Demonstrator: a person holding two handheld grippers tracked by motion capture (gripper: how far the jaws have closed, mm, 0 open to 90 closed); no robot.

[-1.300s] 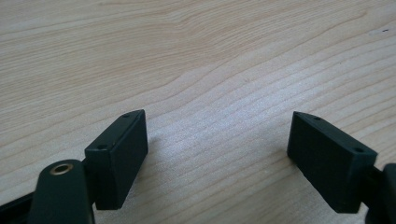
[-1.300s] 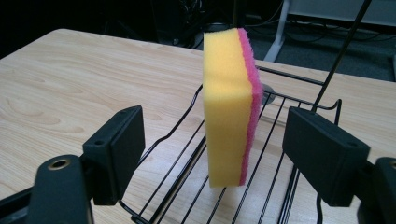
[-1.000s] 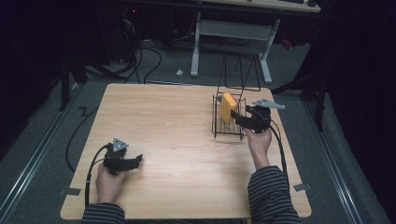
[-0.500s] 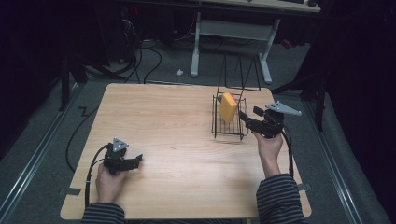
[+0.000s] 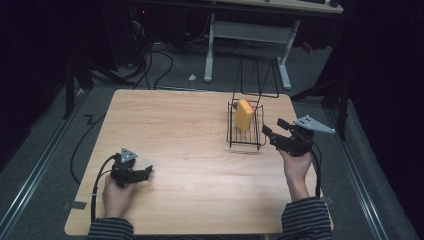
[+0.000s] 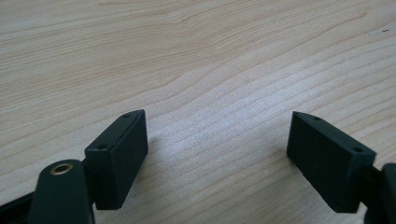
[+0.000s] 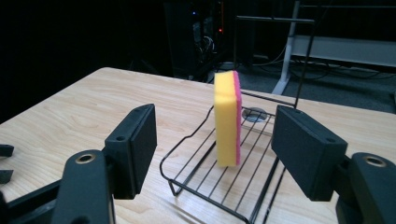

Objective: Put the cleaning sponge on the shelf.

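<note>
The desk is a pale wooden top, bare but for one item, which leaves both hands free room to work. Toward its far right side stands a black wire rack, with thin bars along its floor and a tall wire frame rising behind it. The sponge, yellow with a pink scouring face, stands upright on its edge on the bars of the rack, likely so that air can get around it and it can dry; the bars seem to keep it from tipping.

The right hand-held gripper hangs just to the right of the rack, above the desk, and points leftward at it. Its jaws stand apart with nothing between them, though they have just been closing a little; the sponge sits well ahead of them in the right gripper view, untouched. The right forearm reaches up from the near edge, wrist raised.

The left hand-held gripper rests low near the front left of the desk, well apart from the rack, jaws wide and empty over bare wood, apparently idle while the other hand works.
</note>
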